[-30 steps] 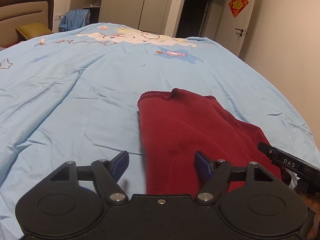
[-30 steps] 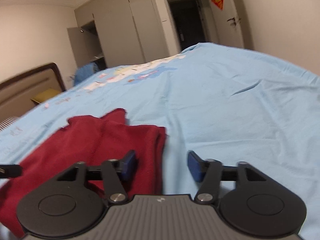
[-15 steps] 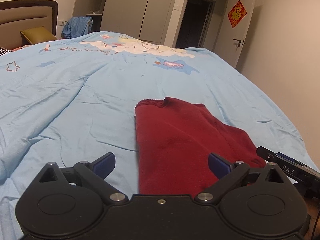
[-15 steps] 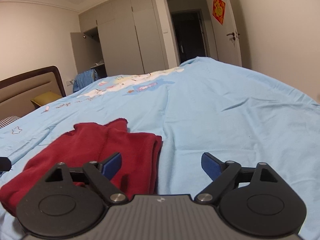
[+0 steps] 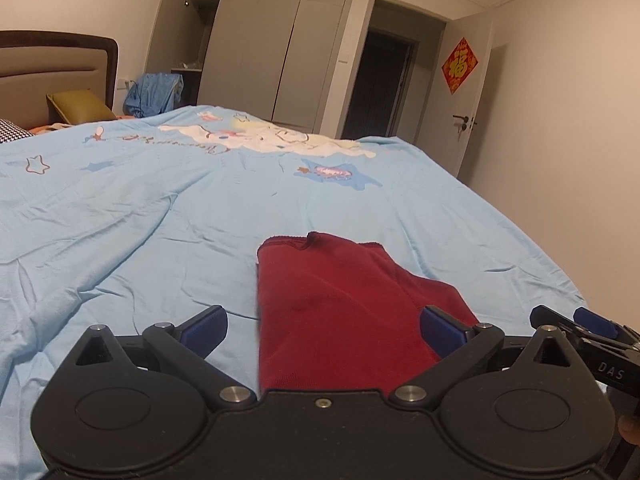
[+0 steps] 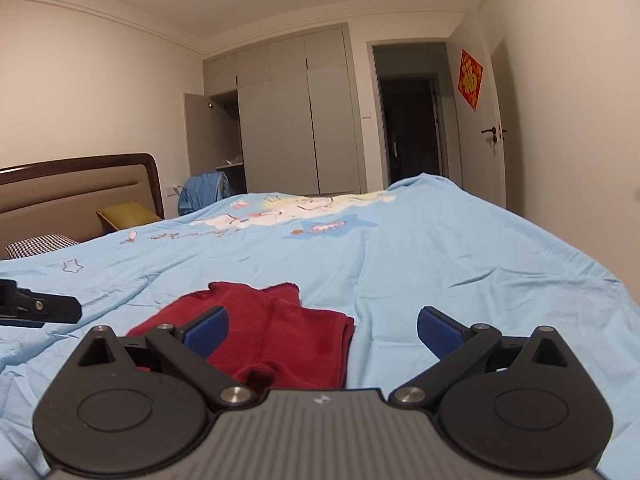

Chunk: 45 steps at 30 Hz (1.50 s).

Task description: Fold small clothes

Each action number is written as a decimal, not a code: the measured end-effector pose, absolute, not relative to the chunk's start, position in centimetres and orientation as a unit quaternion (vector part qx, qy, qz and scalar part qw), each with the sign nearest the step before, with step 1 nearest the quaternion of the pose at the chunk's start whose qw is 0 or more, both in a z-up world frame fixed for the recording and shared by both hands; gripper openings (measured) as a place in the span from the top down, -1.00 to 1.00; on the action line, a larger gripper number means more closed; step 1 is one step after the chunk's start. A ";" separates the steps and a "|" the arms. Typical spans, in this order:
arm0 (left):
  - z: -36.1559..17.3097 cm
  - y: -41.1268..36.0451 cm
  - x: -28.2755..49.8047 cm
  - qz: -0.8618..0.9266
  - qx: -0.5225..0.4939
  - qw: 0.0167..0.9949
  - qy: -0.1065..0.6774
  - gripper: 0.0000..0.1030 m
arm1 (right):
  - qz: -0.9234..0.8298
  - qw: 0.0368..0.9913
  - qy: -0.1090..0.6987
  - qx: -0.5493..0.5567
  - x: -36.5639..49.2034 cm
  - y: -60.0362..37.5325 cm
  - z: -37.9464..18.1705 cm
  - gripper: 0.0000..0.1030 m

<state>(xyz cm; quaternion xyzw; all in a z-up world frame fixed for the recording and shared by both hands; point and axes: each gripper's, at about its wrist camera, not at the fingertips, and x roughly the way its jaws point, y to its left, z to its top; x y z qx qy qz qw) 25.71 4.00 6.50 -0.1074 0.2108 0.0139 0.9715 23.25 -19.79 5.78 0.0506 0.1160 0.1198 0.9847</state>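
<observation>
A: Where is the garment?

B: The dark red knitted garment [image 5: 340, 304] lies on the light blue printed bed cover [image 5: 160, 232], near the edge closest to both cameras. It looks folded into a long, roughly rectangular bundle. Its far end shows a hemmed edge with a small notch.

A: And the grippers?

B: The left gripper [image 5: 322, 330] hovers above the near end of the garment with its blue-padded fingers [image 5: 204, 328] spread wide and nothing between them. The right gripper [image 6: 322, 330] is likewise wide open and empty, its left finger over the garment's right part and its right finger over bare cover. Neither touches the cloth, as far as I can see.

A: How will it handle?

B: I judge it soft, light and limp. The knit looks fairly thick, so it should hold a crease loosely, but layers may slide apart if only the top one is pinched. It isn't fragile. The cover beneath is soft and wrinkled too, so a low pinch could catch the cover as well.

A: Where to take hold?

B: I'd say at the near corners, one gripper on each, biting through all layers at the edge. The right side shows stacked folded edges [image 6: 346, 344], a good place to grip the whole thickness. Then the near end could be carried toward the far hem.
</observation>
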 end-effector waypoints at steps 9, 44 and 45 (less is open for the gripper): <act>6.4 3.0 21.9 0.034 -0.078 0.981 0.173 -0.99 | 0.129 0.987 0.092 0.038 18.6 -19.0 6.6 -1.00; 0.3 3.4 13.5 0.058 -0.033 0.984 0.168 -0.99 | 0.076 0.995 0.061 -0.026 9.3 -15.6 0.6 -1.00; 0.3 3.5 13.5 0.058 -0.034 0.983 0.169 -0.99 | 0.075 0.995 0.063 -0.026 9.4 -15.6 0.5 -1.00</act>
